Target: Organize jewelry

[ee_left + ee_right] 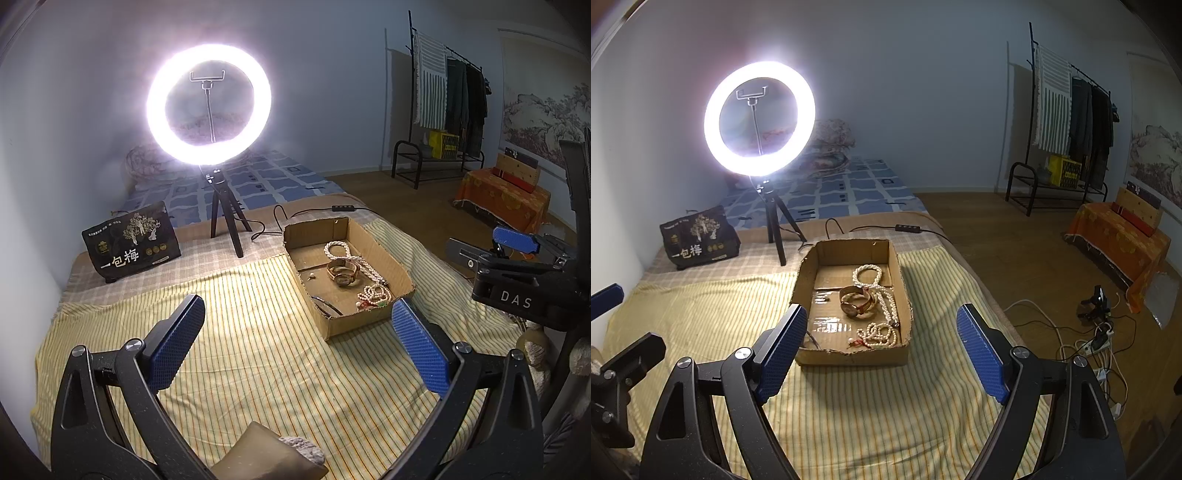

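Note:
A shallow cardboard box (397, 269) (903, 295) lies on the striped yellow cloth. It holds a long pearl necklace (338, 249) (868, 275), a gold wristwatch (343, 275) (855, 304), a coiled bead bracelet (375, 293) (881, 334), a small earring (312, 275) and a dark bangle (327, 306). My left gripper (301, 314) is open and empty, in front of the box. My right gripper (882, 321) is open and empty, with the box's near end between its fingers; it also shows at the right edge of the left wrist view (515, 240).
A lit ring light on a tripod (208, 105) (759, 118) stands behind the box, its cable (345, 208) trailing beside it. A black snack bag (131, 240) (700, 238) stands at the back left. A clothes rack (1067, 122), an orange-covered bench (1119, 236) and floor cables (1100, 343) lie to the right.

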